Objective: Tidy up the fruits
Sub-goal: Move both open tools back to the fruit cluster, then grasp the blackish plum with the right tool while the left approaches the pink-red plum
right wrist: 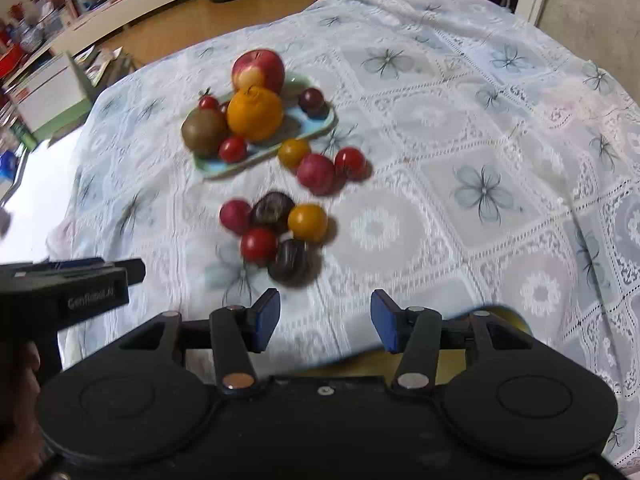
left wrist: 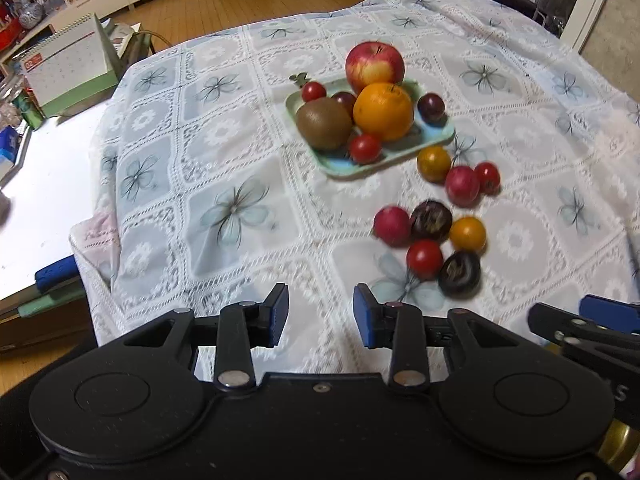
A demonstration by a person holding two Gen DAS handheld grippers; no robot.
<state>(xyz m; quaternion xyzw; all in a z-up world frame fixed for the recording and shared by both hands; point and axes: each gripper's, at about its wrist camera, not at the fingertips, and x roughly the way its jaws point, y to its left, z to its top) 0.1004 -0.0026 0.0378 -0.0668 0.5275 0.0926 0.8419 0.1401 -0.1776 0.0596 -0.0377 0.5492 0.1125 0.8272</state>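
Note:
A pale green tray (left wrist: 400, 155) (right wrist: 320, 128) holds an apple (left wrist: 374, 62) (right wrist: 258, 68), an orange (left wrist: 383, 111) (right wrist: 255, 113), a kiwi (left wrist: 323, 123) (right wrist: 203, 131) and a few small tomatoes. Several loose small fruits lie on the cloth: a near cluster (left wrist: 430, 244) (right wrist: 274, 232) and a trio by the tray (left wrist: 460, 174) (right wrist: 320, 164). My left gripper (left wrist: 321, 316) hovers open and empty, near side of the cluster. My right gripper (right wrist: 325, 318) is open and empty, just short of the dark fruit (right wrist: 289, 261).
A white lace tablecloth (left wrist: 224, 168) (right wrist: 480, 160) covers the table. A bare white surface (left wrist: 44, 184) with a desk calendar (left wrist: 68, 68) lies to the left. The right gripper shows at the right edge (left wrist: 592, 328); the left one and a hand show at left (right wrist: 68, 292).

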